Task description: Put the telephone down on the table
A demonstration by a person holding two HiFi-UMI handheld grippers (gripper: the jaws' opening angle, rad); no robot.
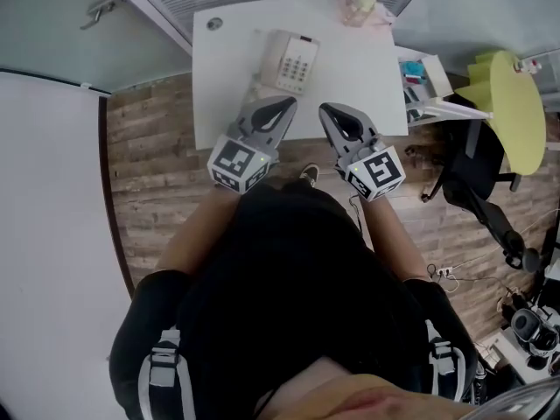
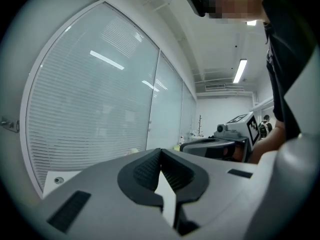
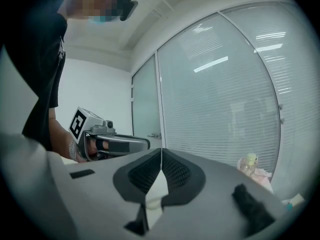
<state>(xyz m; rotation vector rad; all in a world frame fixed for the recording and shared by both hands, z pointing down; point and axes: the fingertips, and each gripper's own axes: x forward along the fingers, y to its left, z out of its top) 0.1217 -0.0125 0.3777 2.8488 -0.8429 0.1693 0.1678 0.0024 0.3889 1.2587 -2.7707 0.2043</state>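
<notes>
A beige desk telephone (image 1: 288,60) with a keypad lies on the white table (image 1: 227,94), its handset along the left side. My left gripper (image 1: 288,103) hovers at the table's near edge just below the telephone, jaws shut and empty. My right gripper (image 1: 327,108) is beside it to the right, also shut with nothing in it. In the left gripper view the left gripper (image 2: 160,151) has its tips meeting, and the right gripper (image 2: 220,146) shows beyond. In the right gripper view the right gripper (image 3: 161,151) is shut too, with the left gripper (image 3: 107,141) at the left.
A small pale bottle (image 1: 360,5) stands at the table's far right corner, also seen as the bottle (image 3: 248,163). A side shelf with small items (image 1: 420,81), a black office chair (image 1: 477,173) and a yellow-green round top (image 1: 516,103) stand to the right. Blinds run behind the table.
</notes>
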